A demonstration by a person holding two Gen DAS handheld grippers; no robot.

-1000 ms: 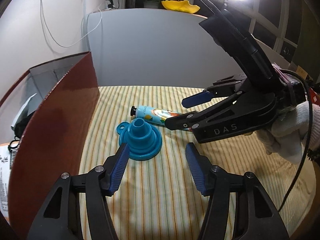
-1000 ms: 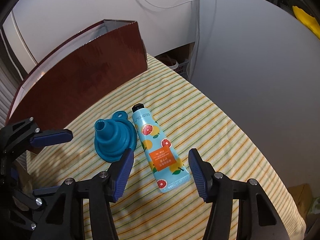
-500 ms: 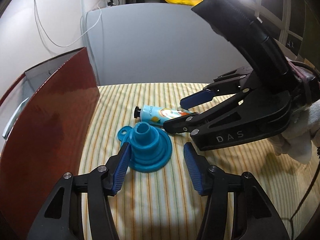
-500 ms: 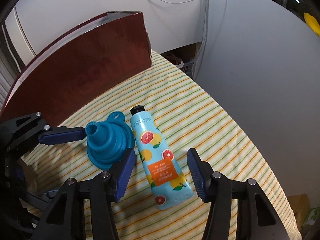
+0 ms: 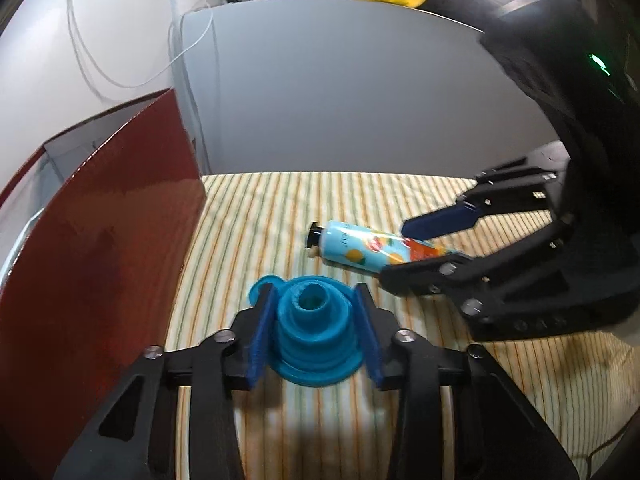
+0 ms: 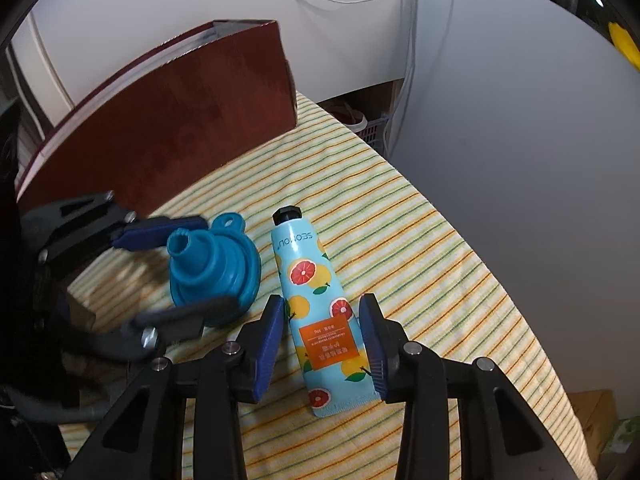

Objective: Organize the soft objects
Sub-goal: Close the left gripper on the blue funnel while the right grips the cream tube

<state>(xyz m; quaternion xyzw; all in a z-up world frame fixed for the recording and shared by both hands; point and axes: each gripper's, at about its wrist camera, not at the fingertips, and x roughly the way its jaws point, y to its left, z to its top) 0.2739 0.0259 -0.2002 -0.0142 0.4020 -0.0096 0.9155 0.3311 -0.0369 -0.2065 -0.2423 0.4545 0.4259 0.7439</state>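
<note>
Within the last second the left gripper (image 5: pixel 314 334) had closed in around the funnel (image 5: pixel 316 332), pads apparently touching it. The right gripper (image 6: pixel 322 340), jaws still parted, had straddled the tube (image 6: pixel 320 312) at the funnel's 3 o'clock. Both lifts looked imminent.

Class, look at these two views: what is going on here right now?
A person is working two hand-held grippers over a striped cloth. The left gripper straddles the blue funnel, its pads close against the funnel's sides; whether it is squeezing yet cannot be told. The right gripper is open around the lower half of the fruit-printed tube, which lies flat on the cloth. A dark red box stands open beside them. Neither item is lifted.
</note>
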